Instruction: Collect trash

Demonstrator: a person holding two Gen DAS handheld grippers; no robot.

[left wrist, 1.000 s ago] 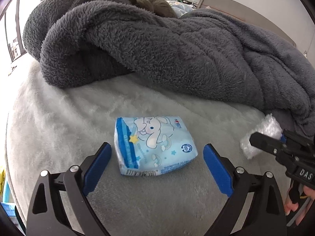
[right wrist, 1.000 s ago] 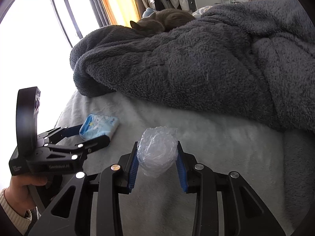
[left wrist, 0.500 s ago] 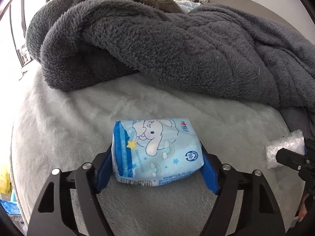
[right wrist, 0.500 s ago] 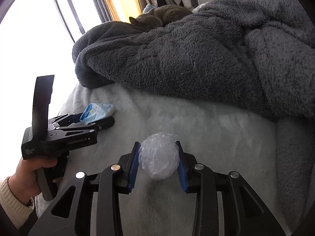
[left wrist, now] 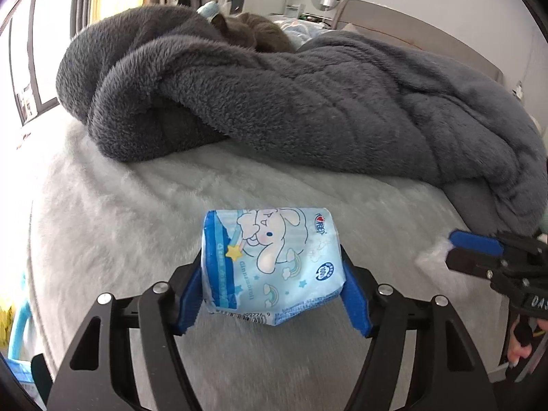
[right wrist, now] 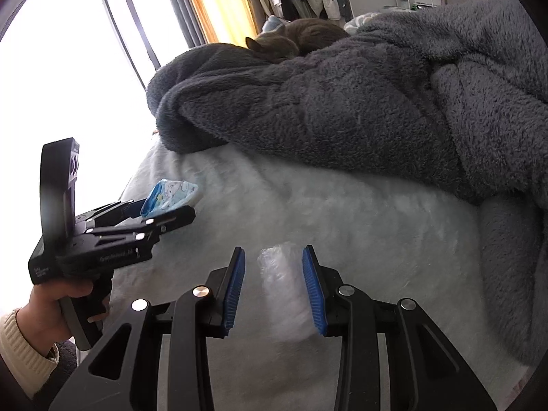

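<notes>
A light blue tissue packet (left wrist: 274, 260) with a cartoon rabbit sits between the blue pads of my left gripper (left wrist: 272, 274), whose jaws are closing and press on both its ends. It hangs a little above the pale fluffy bed cover (left wrist: 120, 222). In the right wrist view the same packet (right wrist: 171, 193) shows in the left gripper (right wrist: 164, 212), which a hand (right wrist: 51, 304) holds. My right gripper (right wrist: 273, 250) is shut on a crumpled wad of clear plastic (right wrist: 284, 287), blurred here. That wad (left wrist: 431, 255) and the right gripper (left wrist: 455, 250) also appear at the left wrist view's right edge.
A thick dark grey blanket (left wrist: 308, 102) is heaped across the far half of the bed, and a grey cat (left wrist: 253, 30) lies on top of it. A bright window (right wrist: 85, 68) and curtains stand to the left. The bed's edge drops off at the left.
The left jaws closed onto the tissue packet, which lay flat between them, and raised it off the cover. The right gripper shifted with the plastic wad held throughout.
</notes>
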